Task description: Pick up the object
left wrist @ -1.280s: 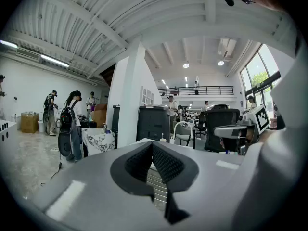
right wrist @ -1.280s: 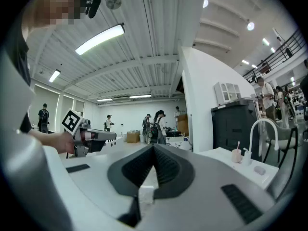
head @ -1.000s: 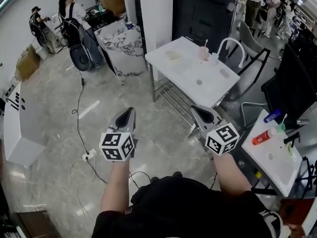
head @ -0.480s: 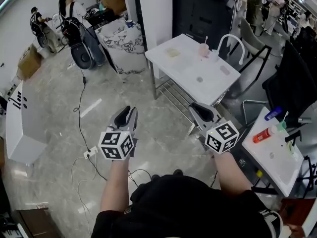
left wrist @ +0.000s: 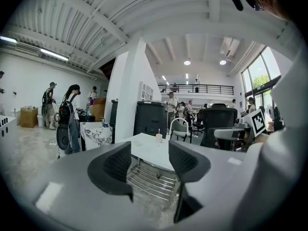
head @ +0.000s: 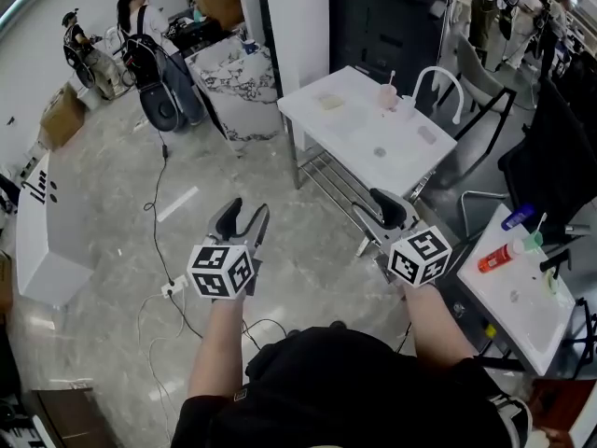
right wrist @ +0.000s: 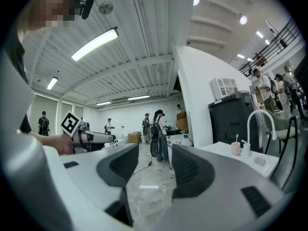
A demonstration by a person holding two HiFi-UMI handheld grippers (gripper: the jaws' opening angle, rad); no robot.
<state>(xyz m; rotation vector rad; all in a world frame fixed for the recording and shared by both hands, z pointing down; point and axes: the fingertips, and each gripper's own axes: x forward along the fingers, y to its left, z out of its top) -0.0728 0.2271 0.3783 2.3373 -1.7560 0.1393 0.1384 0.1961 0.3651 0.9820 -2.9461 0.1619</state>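
A white table stands ahead across the marble floor. On it are a pink cup with a straw, a pale yellow item and a small grey item. Which of them is the object I cannot tell. My left gripper and right gripper are held side by side above the floor, well short of the table. The jaws of both are opening and nothing is between them. The left gripper view shows the left gripper aimed at the table. The right gripper points over the floor.
A white chair and a black chair stand behind the table. A small side table with bottles is at my right. A cable and a power strip lie on the floor. People stand far left. A white counter sits at the left.
Both grippers' jaws went from shut to spread apart. Both hands stayed in nearly the same place above the floor.
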